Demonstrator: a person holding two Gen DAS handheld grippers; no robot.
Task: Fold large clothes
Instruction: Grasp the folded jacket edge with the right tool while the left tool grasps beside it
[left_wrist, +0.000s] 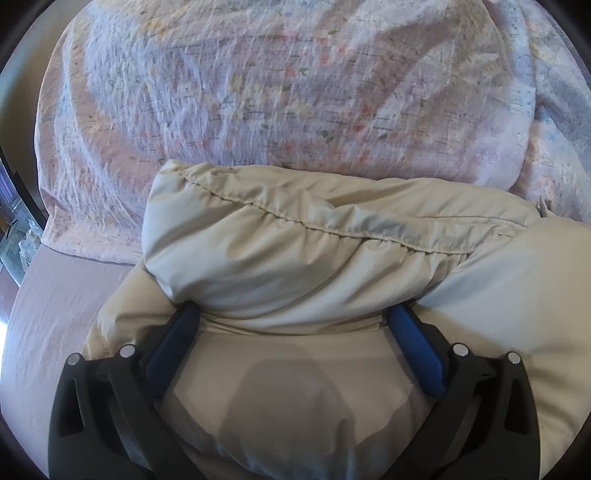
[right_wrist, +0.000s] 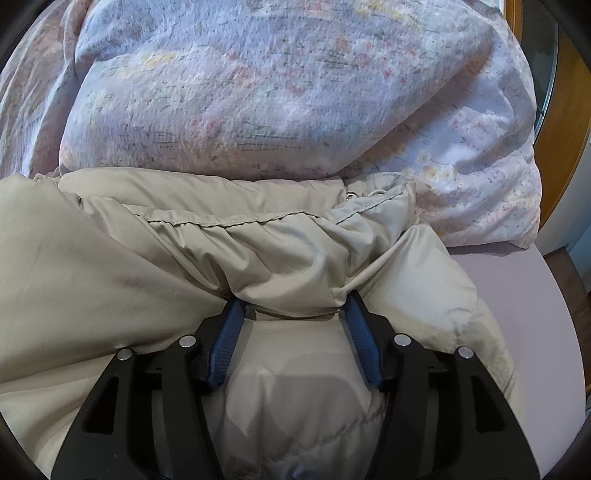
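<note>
Two black tools with blue pads straddle the folded-over hem of a puffy beige quilted nylon jacket (left_wrist: 303, 258), which lies on the bed's mauve sheet (left_wrist: 55, 295), its far edge against a floral duvet (left_wrist: 277, 92). Left tool (left_wrist: 291, 314) gapes wide; right tool (right_wrist: 293, 301) stands half open; neither pinches cloth. Slippery, springy padding could unroll the fold once both withdraw.

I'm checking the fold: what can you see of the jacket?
The jacket is beige and puffy, of smooth, thin, shell-like fabric, with a gathered stitched seam and a metal snap. It lies on the bed, one padded part folded back over the rest, its far edge against the floral duvet. Both grippers' blue fingers flank the fold.
</note>
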